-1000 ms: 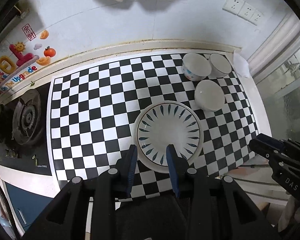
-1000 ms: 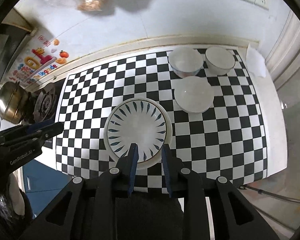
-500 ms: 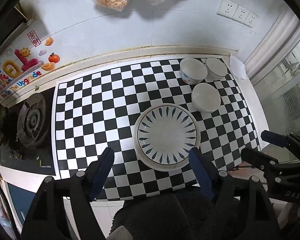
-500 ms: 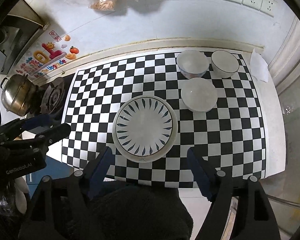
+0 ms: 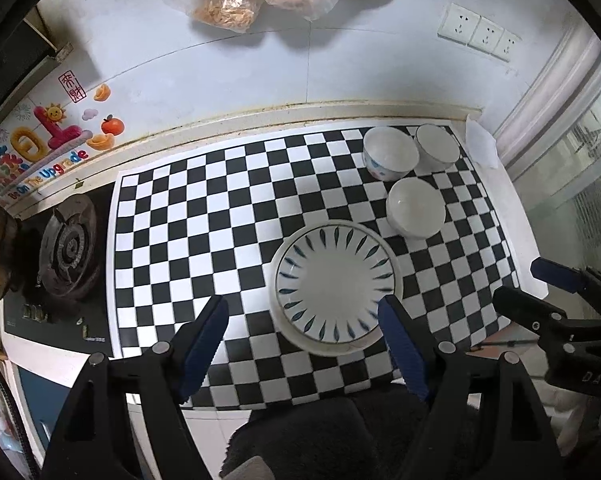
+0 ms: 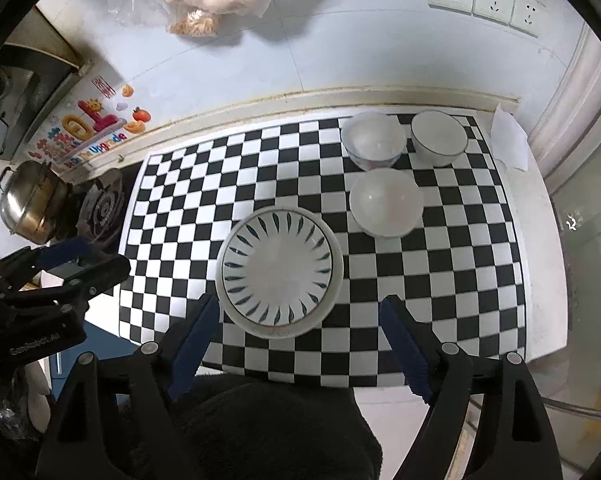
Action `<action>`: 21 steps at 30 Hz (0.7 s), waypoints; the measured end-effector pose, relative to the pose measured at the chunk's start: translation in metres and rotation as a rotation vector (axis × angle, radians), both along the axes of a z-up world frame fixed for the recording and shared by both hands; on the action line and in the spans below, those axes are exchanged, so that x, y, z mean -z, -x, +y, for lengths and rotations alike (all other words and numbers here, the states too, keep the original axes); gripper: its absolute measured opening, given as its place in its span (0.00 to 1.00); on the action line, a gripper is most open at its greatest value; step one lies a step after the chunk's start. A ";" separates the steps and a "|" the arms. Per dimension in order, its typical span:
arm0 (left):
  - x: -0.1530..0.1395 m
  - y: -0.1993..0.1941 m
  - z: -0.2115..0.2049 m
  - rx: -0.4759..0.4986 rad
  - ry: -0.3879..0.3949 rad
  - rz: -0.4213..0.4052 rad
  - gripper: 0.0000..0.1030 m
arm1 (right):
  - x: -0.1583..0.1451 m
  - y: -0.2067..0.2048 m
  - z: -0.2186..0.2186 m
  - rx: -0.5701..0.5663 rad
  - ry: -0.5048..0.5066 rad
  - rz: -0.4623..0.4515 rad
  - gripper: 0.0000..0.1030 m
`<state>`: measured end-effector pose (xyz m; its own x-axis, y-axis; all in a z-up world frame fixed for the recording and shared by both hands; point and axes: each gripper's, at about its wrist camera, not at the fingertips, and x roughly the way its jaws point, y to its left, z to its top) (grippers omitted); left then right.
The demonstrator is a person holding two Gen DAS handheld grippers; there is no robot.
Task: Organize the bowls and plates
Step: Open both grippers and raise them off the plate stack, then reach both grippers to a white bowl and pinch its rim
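Evidently at the start, both tools, left tool (image 5: pixel 302 340) spread apart and empty, right tool (image 6: pixel 300 338) opening and empty, hover over the near plate stack (image 6: pixel 278 270), so the next move likely calls for gathering the three far bowls (image 6: pixel 386 202).

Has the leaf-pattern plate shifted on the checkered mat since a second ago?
No. The leaf-pattern plate still sits beside the plain bowl on the checkered mat, same squares around it.

Bare checkered mat (image 5: pixel 188 232) left of plate (image 5: pixel 334 280)
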<state>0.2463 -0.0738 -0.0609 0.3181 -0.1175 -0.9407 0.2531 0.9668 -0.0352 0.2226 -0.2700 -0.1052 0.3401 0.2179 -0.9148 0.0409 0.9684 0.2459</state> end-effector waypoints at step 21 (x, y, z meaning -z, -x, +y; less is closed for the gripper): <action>0.214 -0.172 -0.172 0.206 -0.077 0.287 0.39 | 0.199 -0.128 -0.176 0.340 -0.120 0.163 0.56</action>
<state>0.4186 -0.2456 -0.2752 0.0168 -0.0770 -0.9969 0.4329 0.8993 -0.0621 0.3505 -0.4464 -0.3037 0.2639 0.2264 -0.9376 0.4020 0.8578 0.3202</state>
